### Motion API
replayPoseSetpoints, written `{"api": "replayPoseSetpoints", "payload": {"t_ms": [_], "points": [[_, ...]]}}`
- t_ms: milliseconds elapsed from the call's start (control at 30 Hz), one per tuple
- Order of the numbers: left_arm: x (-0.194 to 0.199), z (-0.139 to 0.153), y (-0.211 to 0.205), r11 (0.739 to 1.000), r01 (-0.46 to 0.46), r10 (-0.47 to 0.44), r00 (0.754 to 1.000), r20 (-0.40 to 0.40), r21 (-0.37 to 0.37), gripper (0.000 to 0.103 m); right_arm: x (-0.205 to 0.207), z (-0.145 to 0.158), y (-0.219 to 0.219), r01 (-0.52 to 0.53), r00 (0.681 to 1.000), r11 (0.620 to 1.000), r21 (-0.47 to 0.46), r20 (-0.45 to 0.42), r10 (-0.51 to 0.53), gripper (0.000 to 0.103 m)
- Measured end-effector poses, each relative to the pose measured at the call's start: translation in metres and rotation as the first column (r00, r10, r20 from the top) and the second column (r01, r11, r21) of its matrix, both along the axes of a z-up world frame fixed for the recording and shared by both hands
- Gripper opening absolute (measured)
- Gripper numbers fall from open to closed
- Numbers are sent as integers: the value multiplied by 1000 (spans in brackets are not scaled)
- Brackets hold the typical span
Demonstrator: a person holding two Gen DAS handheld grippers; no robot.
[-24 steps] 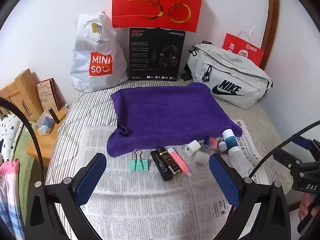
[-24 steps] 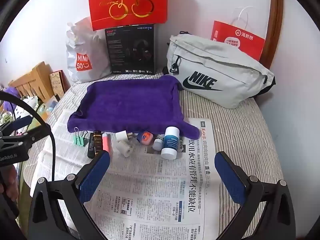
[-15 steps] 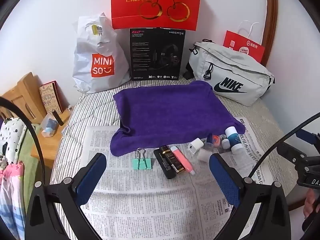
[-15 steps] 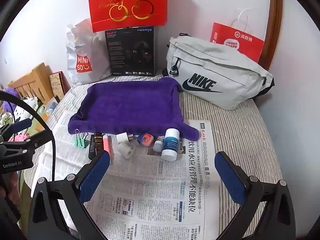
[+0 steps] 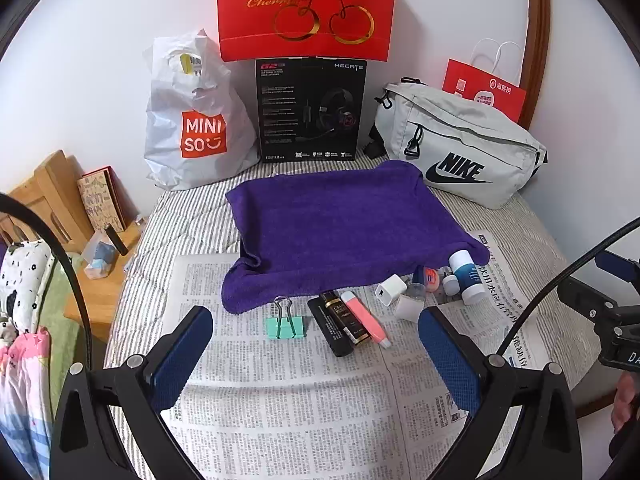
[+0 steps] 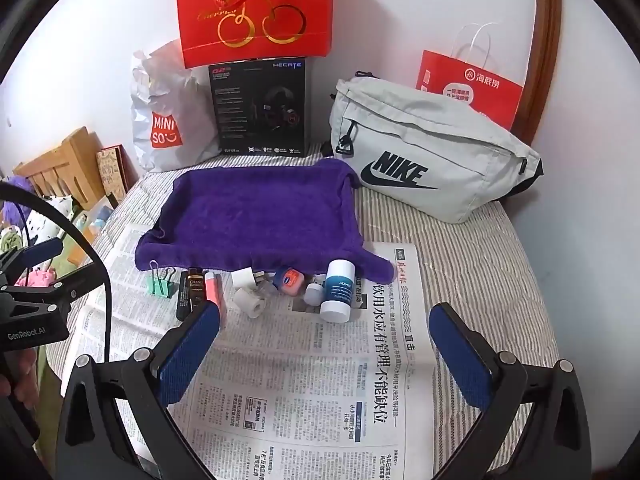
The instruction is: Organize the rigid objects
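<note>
Both grippers empty, left gripper (image 5: 314, 346) and right gripper (image 6: 324, 344) with jaws wide apart low in frame, hovering for a first pick; small items (image 6: 256, 286) sit in a row mid-frame on newspaper (image 6: 320, 400), touching the purple towel (image 6: 256, 216) edge, likely the drop spot.

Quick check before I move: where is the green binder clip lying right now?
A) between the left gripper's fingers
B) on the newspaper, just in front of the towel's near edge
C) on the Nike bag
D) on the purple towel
B: the green binder clip lies on the newspaper, just in front of the purple towel, with the open left gripper short of it.
</note>
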State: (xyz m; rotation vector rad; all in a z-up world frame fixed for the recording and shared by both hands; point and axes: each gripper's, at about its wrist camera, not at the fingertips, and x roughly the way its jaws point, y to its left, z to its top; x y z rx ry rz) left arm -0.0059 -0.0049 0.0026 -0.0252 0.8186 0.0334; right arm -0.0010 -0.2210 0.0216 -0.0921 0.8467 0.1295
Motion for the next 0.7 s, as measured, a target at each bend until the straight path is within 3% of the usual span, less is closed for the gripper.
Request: {"api": "replayPoseSetpoints", "payload": {"t_ms": [700], "points": [[-7,1,0,1000,-1,1,1000,1,11,103,-7,2,-4,9,1000,1000,7,4,-9,103]]}}
